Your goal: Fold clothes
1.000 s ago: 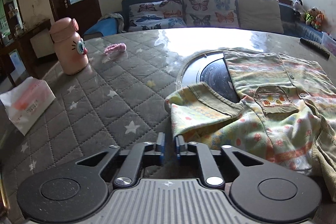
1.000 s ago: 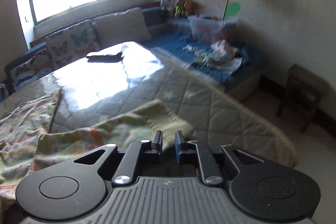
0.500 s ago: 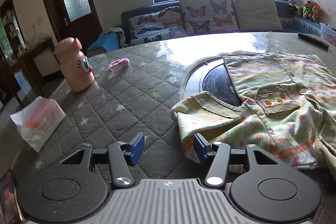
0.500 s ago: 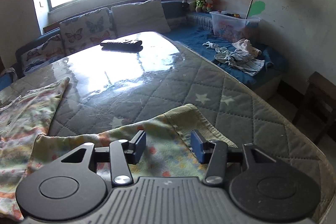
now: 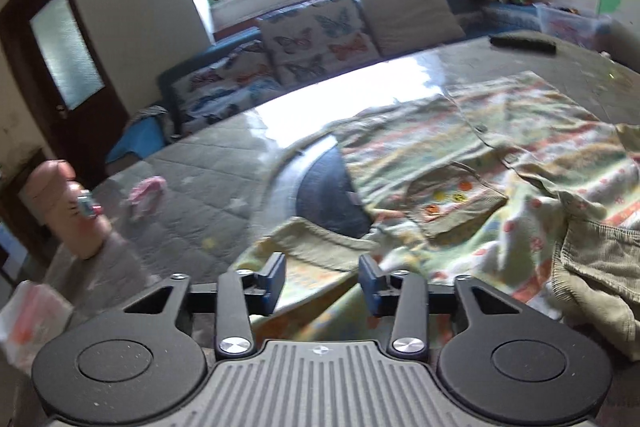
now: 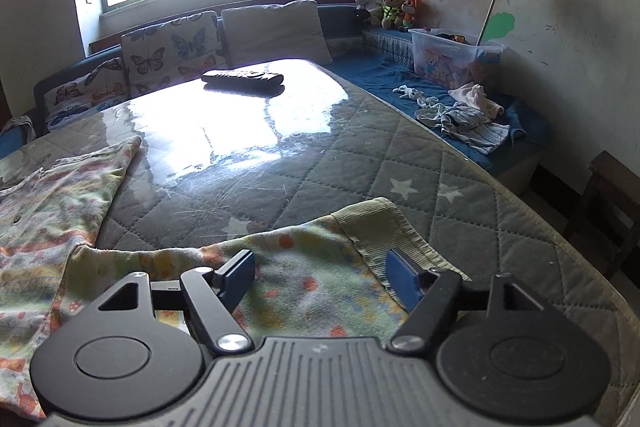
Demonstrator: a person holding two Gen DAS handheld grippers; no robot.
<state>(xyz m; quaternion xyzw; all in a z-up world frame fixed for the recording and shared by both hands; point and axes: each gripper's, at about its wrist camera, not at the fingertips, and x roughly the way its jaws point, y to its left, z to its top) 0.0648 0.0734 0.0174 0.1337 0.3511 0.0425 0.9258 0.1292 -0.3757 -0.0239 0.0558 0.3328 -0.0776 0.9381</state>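
Observation:
A child's pale green shirt (image 5: 460, 155) with orange and yellow prints and a chest pocket (image 5: 452, 203) lies spread on the quilted table. In the left wrist view its folded sleeve cuff (image 5: 312, 247) lies just ahead of and under my left gripper (image 5: 322, 269). That gripper's jaws are closing, and the pads stand apart without pressing the cloth. In the right wrist view the other sleeve (image 6: 312, 255) lies flat with its ribbed cuff (image 6: 384, 227) to the right. My right gripper (image 6: 320, 267) is over it, jaws opening wide and holding nothing.
A pink bottle (image 5: 68, 211), a small pink item (image 5: 146, 195) and a white bag (image 5: 32, 319) sit at the table's left. A black remote (image 6: 242, 78) lies at the far side. A dark round inset (image 5: 328, 195) shows beside the shirt. The table edge (image 6: 560, 227) runs close on the right.
Both grippers went from nearly shut to open. The left one shifted right over the sleeve and rolled, then narrowed a little. The right one came down over its sleeve and widened.

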